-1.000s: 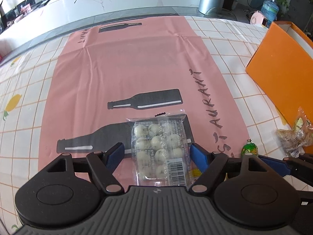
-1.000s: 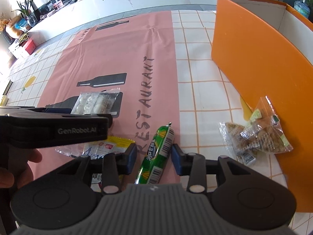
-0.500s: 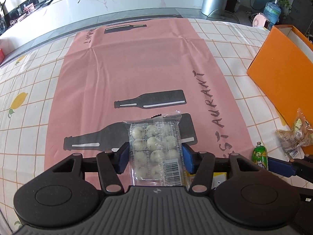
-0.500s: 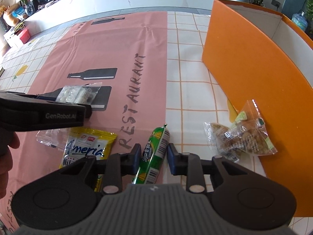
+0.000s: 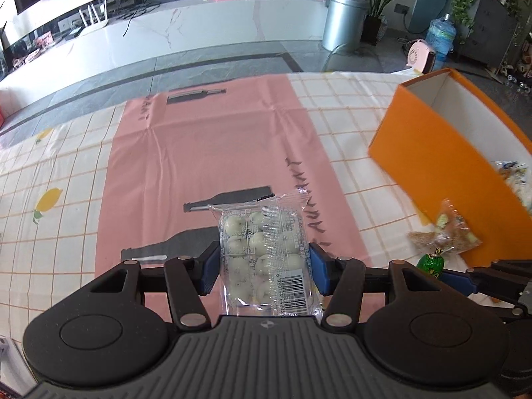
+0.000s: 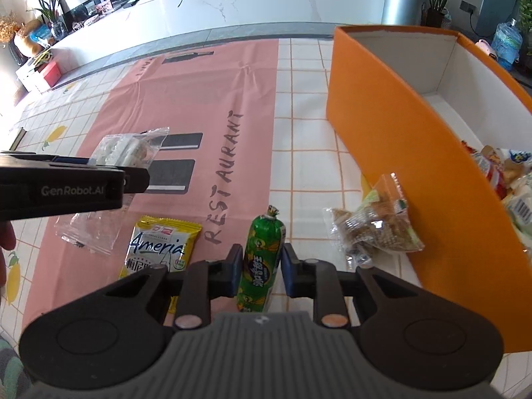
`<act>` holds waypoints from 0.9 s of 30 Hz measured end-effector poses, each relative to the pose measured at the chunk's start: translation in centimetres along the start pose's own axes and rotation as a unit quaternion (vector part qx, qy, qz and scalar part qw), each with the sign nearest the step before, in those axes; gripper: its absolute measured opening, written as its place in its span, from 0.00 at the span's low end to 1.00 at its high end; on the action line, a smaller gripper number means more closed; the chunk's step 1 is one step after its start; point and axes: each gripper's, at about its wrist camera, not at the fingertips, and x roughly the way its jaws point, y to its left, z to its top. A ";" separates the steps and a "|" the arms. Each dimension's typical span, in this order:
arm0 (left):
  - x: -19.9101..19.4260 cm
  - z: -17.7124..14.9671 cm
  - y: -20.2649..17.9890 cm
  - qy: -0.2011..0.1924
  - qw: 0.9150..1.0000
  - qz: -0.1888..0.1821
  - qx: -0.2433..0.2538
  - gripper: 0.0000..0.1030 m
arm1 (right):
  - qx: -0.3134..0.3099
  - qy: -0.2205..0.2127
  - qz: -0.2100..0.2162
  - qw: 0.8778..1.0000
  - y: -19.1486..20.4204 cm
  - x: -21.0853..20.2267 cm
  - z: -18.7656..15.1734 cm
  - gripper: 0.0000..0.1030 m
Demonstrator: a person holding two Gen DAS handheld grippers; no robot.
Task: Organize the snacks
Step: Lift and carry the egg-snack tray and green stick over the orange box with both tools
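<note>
Your left gripper [image 5: 264, 267] points steeply down at the table, its blue pads pressed against both long edges of a clear pack of white round sweets [image 5: 264, 252]. Jaws stand at a middling width, set by the pack. The pack hangs clear of the pink mat [image 5: 206, 153]; its barcode end sits toward the gripper body and its sealed top edge points away. From the right wrist view the same pack shows side-on, up off the mat, just past the black arm of the left tool.

Your right gripper [image 6: 259, 271] is pitched down at a similar angle. Jaws are nearly fully closed, clamped on the lower half of a green sausage stick [image 6: 261, 259]. The stick runs along the fingers, its crimped tip pointing away from you.

On the cloth below:
- yellow Ameria packet [image 6: 159, 249], flat on the mat's near edge, just left of the right gripper.
- empty-looking clear bag [image 6: 84, 232], left of the yellow packet, partly under the left tool.
- clear bag of brown pieces [image 6: 372, 229], on the checked tablecloth [image 6: 306, 126] to the right of the stick, just beside the wall of the orange box.

Orange box [image 6: 392, 123] stands open at right, white inside, several wrapped snacks [image 6: 505, 173] already piled at its near end.

A fingertip [image 6: 6, 236] shows at the far left edge, behind the left tool.
</note>
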 end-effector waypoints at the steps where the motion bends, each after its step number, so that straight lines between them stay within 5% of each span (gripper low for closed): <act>1: -0.7 0.2 -0.4 -0.006 1.000 -0.003 0.004 0.61 | 0.001 -0.005 0.002 1.000 -0.3 -0.7 0.0 0.20; 14: -6.6 3.9 -8.1 -0.064 0.994 -0.057 0.070 0.61 | -0.033 -0.066 -0.020 0.997 -5.6 -9.0 2.7 0.20; 27: -5.8 8.1 -17.5 -0.070 0.979 -0.132 0.138 0.61 | -0.044 -0.068 -0.092 0.993 -14.6 -12.4 6.6 0.20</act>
